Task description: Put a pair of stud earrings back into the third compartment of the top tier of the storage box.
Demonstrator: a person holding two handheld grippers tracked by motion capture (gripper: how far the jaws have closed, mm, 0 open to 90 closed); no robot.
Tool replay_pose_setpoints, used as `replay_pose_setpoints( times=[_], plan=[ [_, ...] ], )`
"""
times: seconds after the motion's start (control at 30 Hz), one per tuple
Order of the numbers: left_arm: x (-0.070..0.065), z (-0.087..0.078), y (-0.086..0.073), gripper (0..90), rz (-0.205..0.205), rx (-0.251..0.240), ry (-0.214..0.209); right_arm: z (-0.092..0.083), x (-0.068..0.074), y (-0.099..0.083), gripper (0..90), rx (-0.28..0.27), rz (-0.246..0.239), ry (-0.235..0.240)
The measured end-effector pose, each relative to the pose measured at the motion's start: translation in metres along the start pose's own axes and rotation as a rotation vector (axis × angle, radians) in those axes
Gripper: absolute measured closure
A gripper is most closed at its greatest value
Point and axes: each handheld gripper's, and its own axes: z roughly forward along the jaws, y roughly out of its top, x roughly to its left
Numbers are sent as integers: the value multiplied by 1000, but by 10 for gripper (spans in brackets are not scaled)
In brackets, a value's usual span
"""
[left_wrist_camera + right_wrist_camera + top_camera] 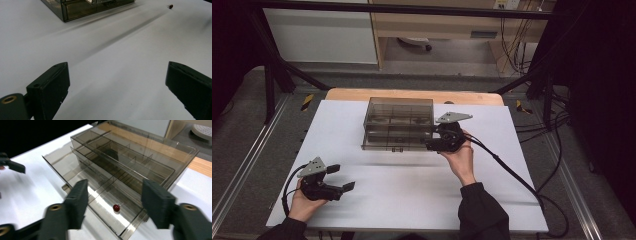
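A smoky clear drawer box (397,122) stands at the back middle of the white table (412,190). Its lower drawer (107,202) is pulled out, and a small red bead (116,207) lies in the drawer's near compartment. My right gripper (116,191) hovers just above that drawer, open, with the bead below the gap and nothing touching the pads. From above, the right gripper (432,141) sits at the box's right front corner. My left gripper (341,177) rests low at the table's front left, open and empty (117,82), well away from the box (82,7).
A small dark bead (171,6) lies loose on the table, off to the side of the box. A cable (512,172) trails from the right gripper across the table's right side. The wooden tabletop edge (412,94) shows behind the box, and black frame posts stand at both sides.
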Motion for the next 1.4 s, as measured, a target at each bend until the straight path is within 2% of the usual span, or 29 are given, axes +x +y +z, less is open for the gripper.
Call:
replay_pose_setpoints(
  times=[0.17,0.2,0.23,0.4,0.57,0.63,0.87,0.97,1.17,1.4],
  plan=[
    [0,0,0,55,-1,0,1,-18,-1,1,197,-27,21,-12],
    [0,0,0,55,0,0,1,-18,-1,1,197,-27,21,-12],
    [0,0,0,55,0,1,1,-25,-2,0,148,-27,39,-16],
    [0,0,0,55,0,0,1,-36,-6,-6,86,-28,50,-31],
    [0,0,0,55,0,1,2,-49,-15,-26,41,-11,63,-56],
    [0,0,0,55,0,1,2,-51,-16,-29,36,-9,72,-60],
    [0,0,0,55,0,4,3,-60,-30,-59,20,21,104,-84],
    [0,0,0,55,0,5,3,-61,-34,-65,20,26,108,-92],
    [0,0,0,55,-1,3,2,-57,-43,-83,18,55,131,-115],
    [0,0,0,55,-1,4,3,-50,-50,-96,21,89,139,-137]
  ],
)
